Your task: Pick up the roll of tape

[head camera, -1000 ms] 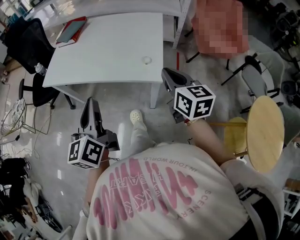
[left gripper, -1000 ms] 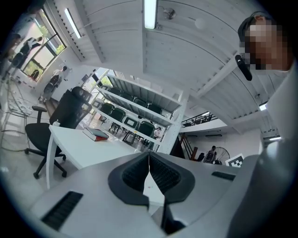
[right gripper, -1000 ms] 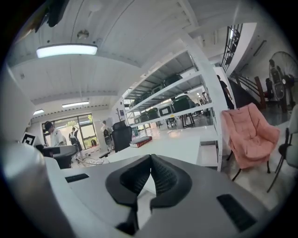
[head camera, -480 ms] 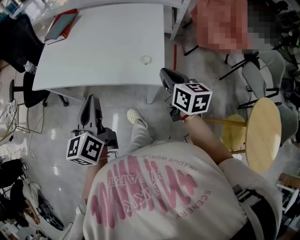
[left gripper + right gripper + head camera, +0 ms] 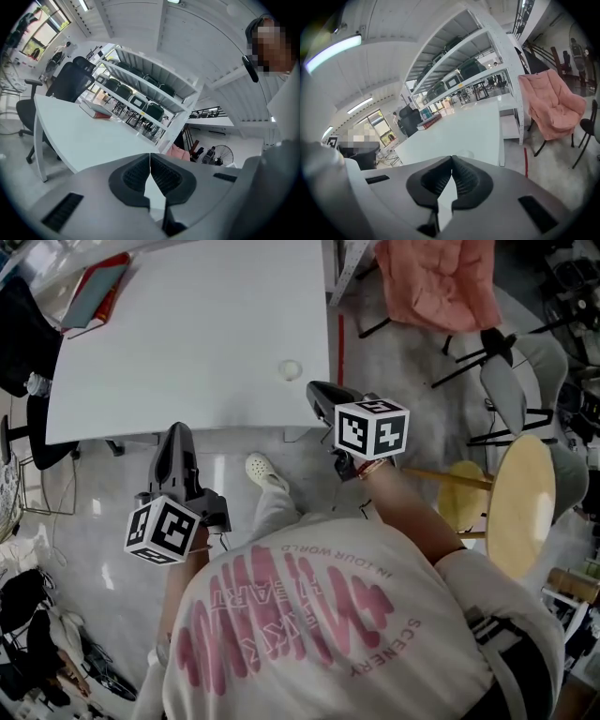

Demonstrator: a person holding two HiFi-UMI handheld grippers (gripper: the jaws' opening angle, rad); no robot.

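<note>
Currently the roll of tape sits on the white table near its front edge, 11 o'clock from your right gripper, close. It and your left gripper are both clamped shut, empty. Go in like that and you'll probably shove the light roll away or clip the table edge.

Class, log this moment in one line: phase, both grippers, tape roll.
phase: pre-grasp | left gripper: shut, empty | right gripper: shut, empty | roll of tape: on white table, untouched

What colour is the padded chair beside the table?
The padded chair is salmon pink, clearest in the right gripper view.
</note>
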